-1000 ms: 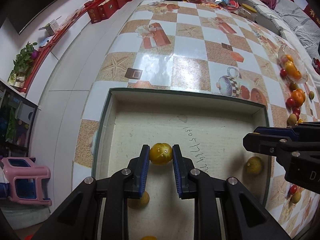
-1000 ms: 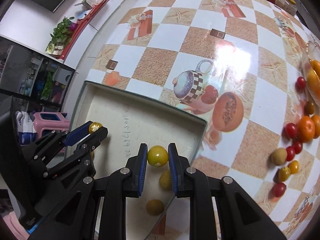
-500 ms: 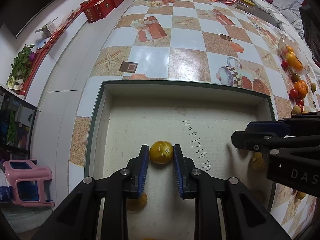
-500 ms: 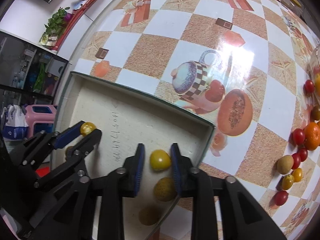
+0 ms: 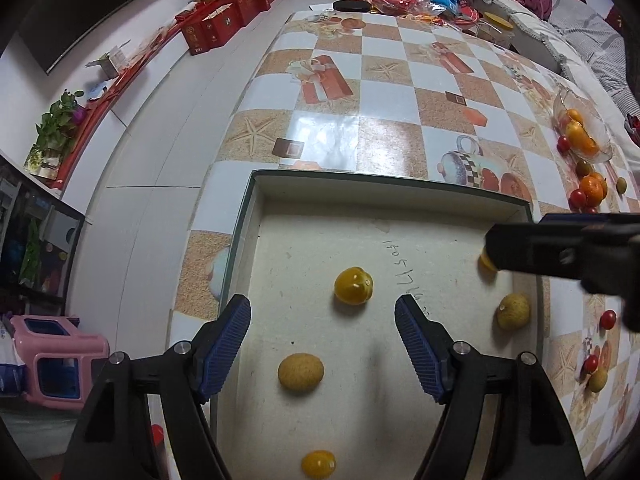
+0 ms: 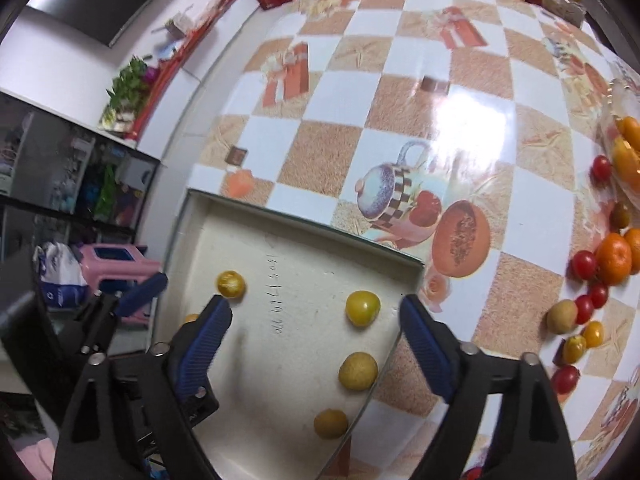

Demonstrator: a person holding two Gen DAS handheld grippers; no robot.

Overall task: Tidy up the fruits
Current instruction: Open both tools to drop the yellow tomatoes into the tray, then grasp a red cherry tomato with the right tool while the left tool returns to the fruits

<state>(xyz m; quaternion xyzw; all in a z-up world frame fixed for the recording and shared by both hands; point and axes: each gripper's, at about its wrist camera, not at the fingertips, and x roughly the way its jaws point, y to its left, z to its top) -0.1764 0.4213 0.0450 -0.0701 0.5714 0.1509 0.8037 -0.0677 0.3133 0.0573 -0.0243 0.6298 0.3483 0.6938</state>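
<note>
A shallow beige tray (image 5: 384, 188) with a dark green rim sits at the table's near edge, also in the right wrist view (image 6: 304, 228). Several yellow fruits lie in it. My left gripper (image 5: 323, 322) is open and empty above the tray, just behind a yellow tomato (image 5: 353, 285) and over a rough brown fruit (image 5: 300, 371). My right gripper (image 6: 316, 330) is open and empty, with a yellow tomato (image 6: 362, 307) lying between and beyond its jaws. The tomato that the left gripper let go also shows in the right wrist view (image 6: 231, 284).
Loose fruit lies on the checked tablecloth at right: an orange (image 6: 613, 258), cherry tomatoes (image 6: 583, 265) and small yellow fruits (image 6: 592, 333). A glass bowl (image 5: 602, 136) of oranges stands further back right. A pink stool (image 5: 60, 360) stands on the floor at left.
Both grippers have opened wide and let their yellow tomatoes drop into the tray. Both have drawn back and risen a little from the tray.
</note>
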